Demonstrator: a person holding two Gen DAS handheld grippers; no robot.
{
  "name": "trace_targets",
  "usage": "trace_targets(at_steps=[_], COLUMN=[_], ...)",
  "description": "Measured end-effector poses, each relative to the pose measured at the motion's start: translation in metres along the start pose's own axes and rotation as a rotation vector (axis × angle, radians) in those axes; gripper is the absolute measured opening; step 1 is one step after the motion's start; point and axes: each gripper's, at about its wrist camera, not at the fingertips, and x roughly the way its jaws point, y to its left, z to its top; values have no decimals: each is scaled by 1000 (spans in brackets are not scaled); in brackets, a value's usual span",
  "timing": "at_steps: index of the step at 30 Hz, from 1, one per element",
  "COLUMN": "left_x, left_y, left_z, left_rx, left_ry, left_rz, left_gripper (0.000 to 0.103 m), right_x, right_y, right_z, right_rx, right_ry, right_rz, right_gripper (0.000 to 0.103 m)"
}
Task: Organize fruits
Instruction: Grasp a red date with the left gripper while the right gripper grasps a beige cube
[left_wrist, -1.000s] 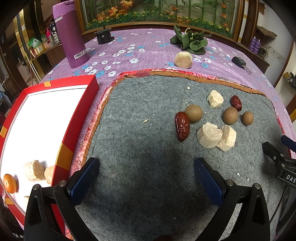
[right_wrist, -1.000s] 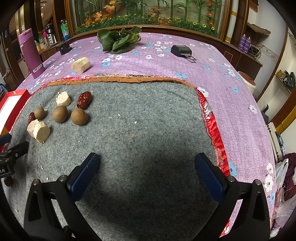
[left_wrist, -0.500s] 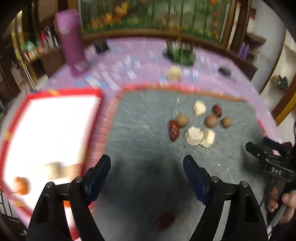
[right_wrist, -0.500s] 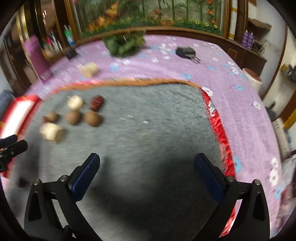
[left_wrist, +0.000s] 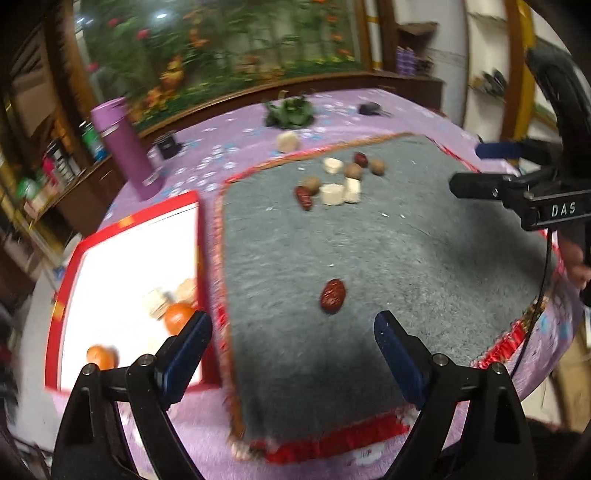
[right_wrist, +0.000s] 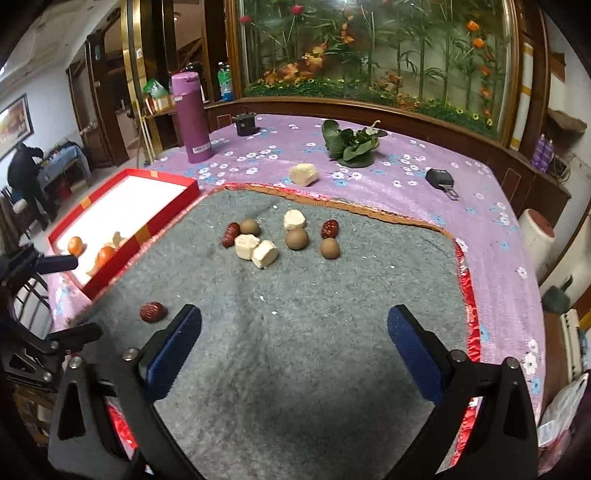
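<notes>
A lone red date (left_wrist: 333, 295) (right_wrist: 151, 312) lies on the grey felt mat (left_wrist: 388, 240) (right_wrist: 314, 332), just ahead of my open left gripper (left_wrist: 293, 339). Farther back sits a cluster of fruits: red dates (right_wrist: 330, 228), brown round fruits (right_wrist: 296, 239) and pale chunks (right_wrist: 264, 253) (left_wrist: 332, 194). The red tray (left_wrist: 129, 266) (right_wrist: 162, 218) at the left holds two orange fruits (left_wrist: 178, 317) (right_wrist: 106, 254) and pale chunks. My right gripper (right_wrist: 293, 350) hangs open and empty over the mat's near part. In the left wrist view it shows at the right edge (left_wrist: 491, 170).
On the purple flowered cloth stand a purple flask (right_wrist: 192, 118) (left_wrist: 125, 151), a small black object (right_wrist: 245, 124), green leaves (right_wrist: 351, 144), another pale chunk (right_wrist: 304, 174) and a black key fob (right_wrist: 439, 179). A person stands far left in the room (right_wrist: 24, 177).
Both grippers have pulled back and risen, so the cluster looks smaller. The lone red date near the mat's front has come into view ahead of the left gripper. Both stay open.
</notes>
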Motion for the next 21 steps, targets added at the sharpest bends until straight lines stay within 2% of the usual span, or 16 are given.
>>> trace_targets(at_steps=[2, 4, 5, 7, 8, 10, 11, 13, 15, 16, 19, 21], left_x=[17, 30, 36, 44, 46, 52, 54, 54, 53, 52, 53, 53], left_y=[-5, -10, -11, -16, -18, -18, -17, -9, -6, -5, -6, -8], left_z=[7, 13, 15, 17, 18, 17, 16, 15, 15, 15, 14, 15], left_rx=[18, 37, 47, 70, 75, 82, 81, 54, 53, 59, 79, 102], left_ry=[47, 66, 77, 103, 112, 131, 144, 144, 143, 143, 142, 138], left_rz=[-32, -73, -84, -125, -146, -161, -175, -222, -247, -249, -266, -286], left_gripper=[90, 89, 88, 78, 71, 64, 53, 50, 35, 32, 30, 19], right_x=[5, 12, 15, 25, 28, 40, 45, 63, 80, 90, 110, 120], right_y=[-6, -10, -11, -12, -11, -8, -6, -1, 3, 5, 7, 8], right_z=[-2, -3, -4, -2, 0, 7, 10, 20, 29, 33, 40, 42], right_rx=[28, 48, 53, 64, 67, 73, 71, 73, 93, 106, 133, 136], right_ry=[19, 42, 52, 68, 72, 86, 88, 119, 149, 166, 187, 200], right_rz=[18, 27, 34, 57, 70, 111, 122, 158, 199, 209, 201, 212], right_gripper=[94, 83, 80, 70, 66, 61, 60, 54, 45, 41, 37, 35])
